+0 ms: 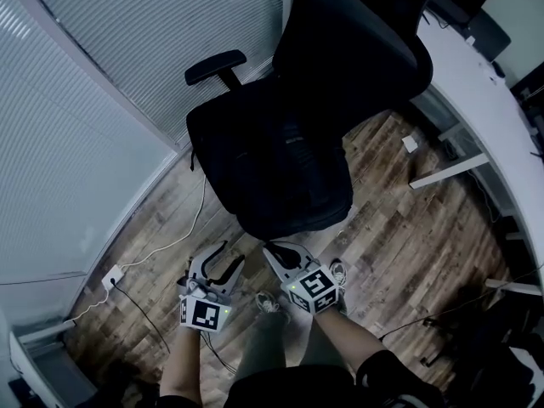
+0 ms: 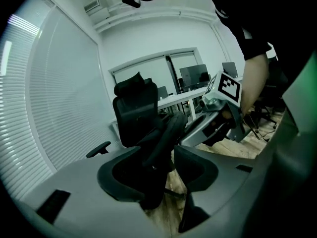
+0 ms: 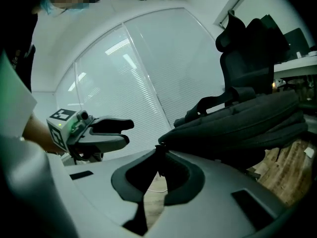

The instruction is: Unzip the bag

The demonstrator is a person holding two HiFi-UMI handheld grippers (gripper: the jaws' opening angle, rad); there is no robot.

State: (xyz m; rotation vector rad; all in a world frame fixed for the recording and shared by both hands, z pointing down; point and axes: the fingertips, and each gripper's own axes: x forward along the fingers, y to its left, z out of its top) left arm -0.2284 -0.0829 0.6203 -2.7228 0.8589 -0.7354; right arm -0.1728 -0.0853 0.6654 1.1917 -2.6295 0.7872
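Note:
A black bag [image 1: 285,164] lies on the seat of a black office chair [image 1: 357,41]. My right gripper [image 1: 274,253] reaches the bag's front edge. In the right gripper view its jaws [image 3: 158,175] stand almost together, and a thin zipper pull [image 3: 159,157] at the bag's [image 3: 237,128] corner hangs pinched between them. My left gripper [image 1: 217,266] hovers left of it, just short of the seat, with its fingers spread. In the left gripper view the jaws [image 2: 171,167] show wood floor in the gap, and the pads press on nothing. The right gripper [image 2: 190,133] shows there to the right.
A white cable and a wall socket [image 1: 110,274] lie on the wooden floor [image 1: 408,228] to the left. A blind-covered glass wall [image 1: 85,143] curves along the left. A white desk [image 1: 476,83] runs along the right behind the chair.

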